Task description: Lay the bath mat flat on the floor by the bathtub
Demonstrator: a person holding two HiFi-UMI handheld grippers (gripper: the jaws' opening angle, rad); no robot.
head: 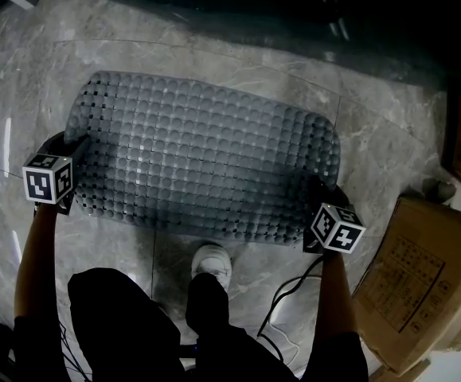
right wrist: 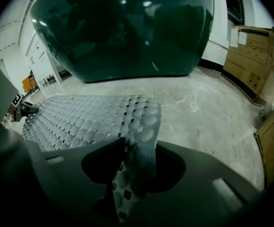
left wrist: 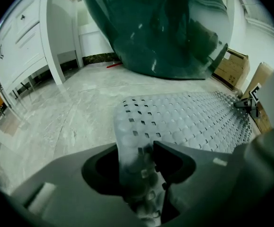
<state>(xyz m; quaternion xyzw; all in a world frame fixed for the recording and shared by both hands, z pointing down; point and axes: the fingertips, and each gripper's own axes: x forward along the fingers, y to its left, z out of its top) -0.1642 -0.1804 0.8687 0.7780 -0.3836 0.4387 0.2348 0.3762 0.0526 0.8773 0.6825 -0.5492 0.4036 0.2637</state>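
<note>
While bending over the pale grey veined marble floor (head: 389,126), reaches both forearms straight down and forward, one to each near corner of the translucent grey bubbled rubber bath mat (head: 206,153). Tilts the left gripper (head: 77,146) steeply down at the left near corner, marker cube facing up. Clamps that corner tight, jaws pressed on a fold of mat raised just off the floor. Angles the right gripper (head: 316,188) the same way at the right near corner. Holds those jaws parted, the curled corner lying loose between them, not pinched. Leaves the rest of the mat flat on the marble, just beside the glossy dark green bathtub (head: 294,6). Plants a white shoe (head: 212,263) just behind the near edge.
</note>
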